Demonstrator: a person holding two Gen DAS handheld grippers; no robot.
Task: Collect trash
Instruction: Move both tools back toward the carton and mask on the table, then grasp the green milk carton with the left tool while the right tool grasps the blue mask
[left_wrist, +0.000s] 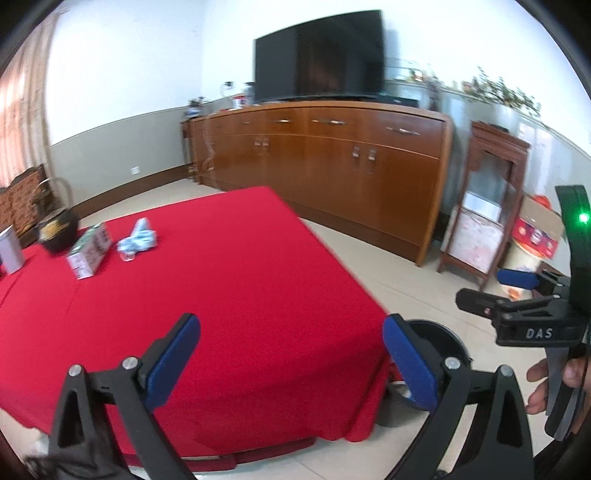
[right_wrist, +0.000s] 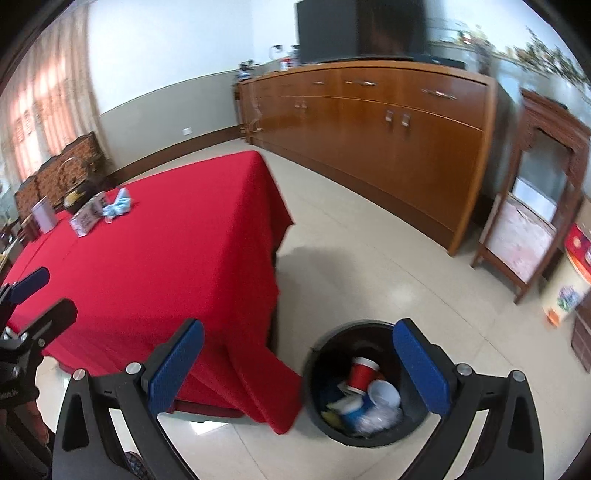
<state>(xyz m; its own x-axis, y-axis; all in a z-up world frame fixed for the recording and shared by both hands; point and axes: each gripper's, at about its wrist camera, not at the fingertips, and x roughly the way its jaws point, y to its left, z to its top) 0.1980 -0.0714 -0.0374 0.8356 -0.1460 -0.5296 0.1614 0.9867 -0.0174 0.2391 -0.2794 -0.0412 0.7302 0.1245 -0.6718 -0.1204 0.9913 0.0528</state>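
The left gripper (left_wrist: 291, 354) is hanging over the near part of the red tablecloth (left_wrist: 221, 280), its blue fingers (left_wrist: 173, 363) spread wide with nothing between them. The right gripper (right_wrist: 297, 365) is also gaping wide and empty, low in its own frame, above the floor beside the table's corner. Just under its right finger the black trash bin (right_wrist: 321, 402) is standing on the pale tiles, touching or nearly touching the hanging cloth. A red paper cup (right_wrist: 361, 374), a white cup (right_wrist: 384, 395) and other scraps, too blurred to name, are lying inside. In the left of the left wrist view, a crumpled light-blue wrapper (left_wrist: 138, 240) and a small carton (left_wrist: 90, 251) are sitting on the cloth, with a dark basket (left_wrist: 57, 229) just behind them.
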